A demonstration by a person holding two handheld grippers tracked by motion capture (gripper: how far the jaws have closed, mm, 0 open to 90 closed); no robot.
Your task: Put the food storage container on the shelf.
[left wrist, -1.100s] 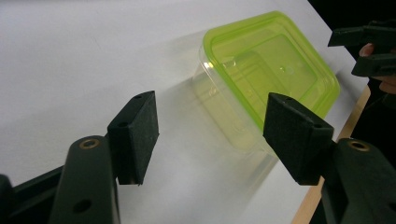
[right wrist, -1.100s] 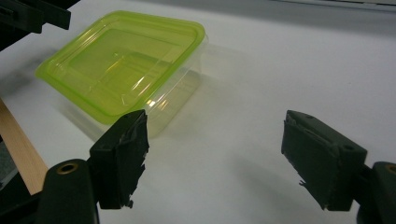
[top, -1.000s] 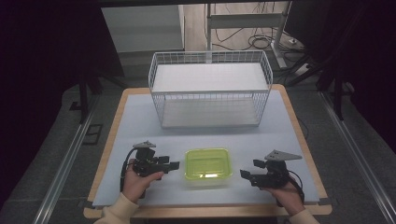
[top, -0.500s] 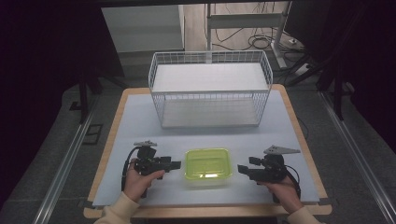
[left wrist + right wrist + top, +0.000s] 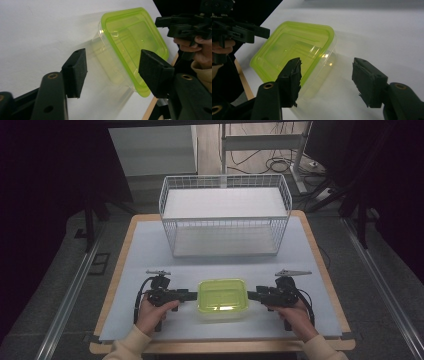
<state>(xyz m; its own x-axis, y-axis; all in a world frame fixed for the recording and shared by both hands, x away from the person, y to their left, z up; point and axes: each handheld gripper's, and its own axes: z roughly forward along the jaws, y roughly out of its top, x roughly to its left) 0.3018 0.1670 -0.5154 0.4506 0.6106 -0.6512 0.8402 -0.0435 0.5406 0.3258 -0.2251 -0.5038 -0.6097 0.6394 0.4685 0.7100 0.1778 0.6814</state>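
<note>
Right hand-held gripper (image 5: 253,295) moved in toward container (image 5: 223,298); left hand-held gripper (image 5: 192,295) opposite; both spread, holding nothing.

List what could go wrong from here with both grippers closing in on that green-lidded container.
1. The left gripper and right gripper are open at opposite ends of the container. Uneven squeezing could slide or twist the light box on the smooth table.
2. The walls are thin clear plastic, so a hard pinch may flex them or pop the green lid.
3. The container sits near the table's front edge, so a push toward the person might send it off.
</note>
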